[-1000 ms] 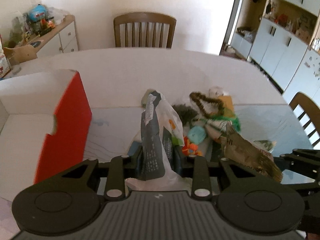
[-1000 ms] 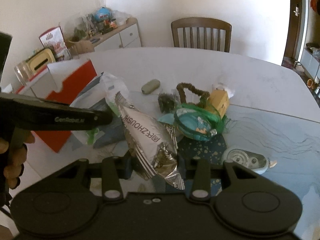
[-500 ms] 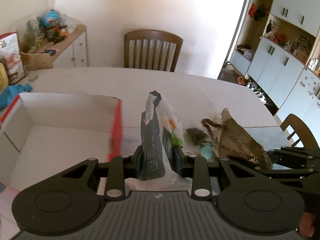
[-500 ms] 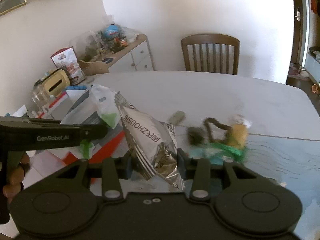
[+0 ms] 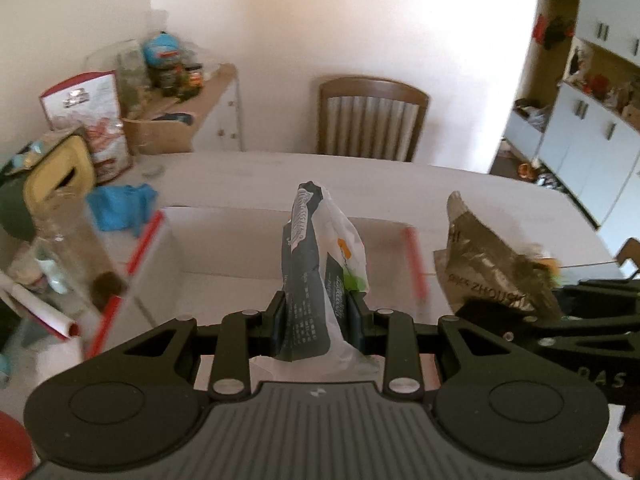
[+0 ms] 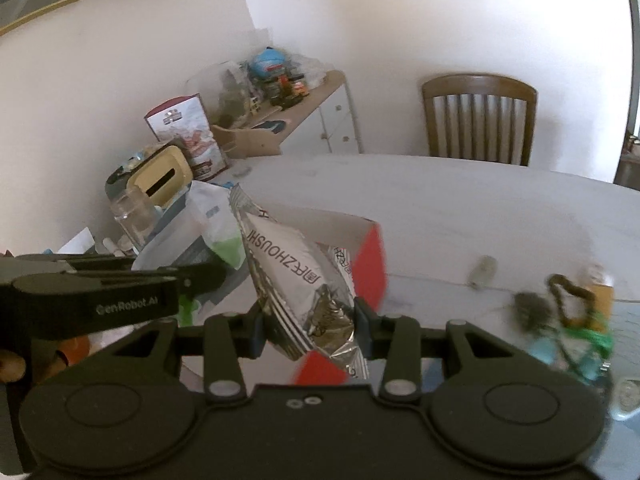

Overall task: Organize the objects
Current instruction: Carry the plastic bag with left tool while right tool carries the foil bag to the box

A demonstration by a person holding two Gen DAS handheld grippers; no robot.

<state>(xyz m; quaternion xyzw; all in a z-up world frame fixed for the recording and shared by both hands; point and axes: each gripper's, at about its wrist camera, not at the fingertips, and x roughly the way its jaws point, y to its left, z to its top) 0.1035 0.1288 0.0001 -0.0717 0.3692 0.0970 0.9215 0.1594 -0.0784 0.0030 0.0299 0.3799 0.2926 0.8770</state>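
My left gripper [image 5: 316,316] is shut on a white and dark grey snack bag [image 5: 320,264], held upright above the open red and white box [image 5: 224,256]. My right gripper [image 6: 308,320] is shut on a silver foil snack packet [image 6: 292,272], raised beside the box's red side [image 6: 370,268]. In the left wrist view the silver packet [image 5: 488,268] and the right gripper [image 5: 520,316] show at the right. In the right wrist view the left gripper [image 6: 192,280] and its bag [image 6: 212,224] show at the left.
A pile of loose items [image 6: 568,320] lies at the table's right, with a small grey-green object [image 6: 484,272] nearby. Left of the box stand a glass jar [image 5: 68,256], a blue cloth [image 5: 120,208] and a yellow container [image 5: 56,168]. A wooden chair [image 5: 372,120] stands beyond the table.
Both grippers have lifted their bags and swung left, away from the pile, so the open box now lies under and ahead of them. Neither grip has altered.
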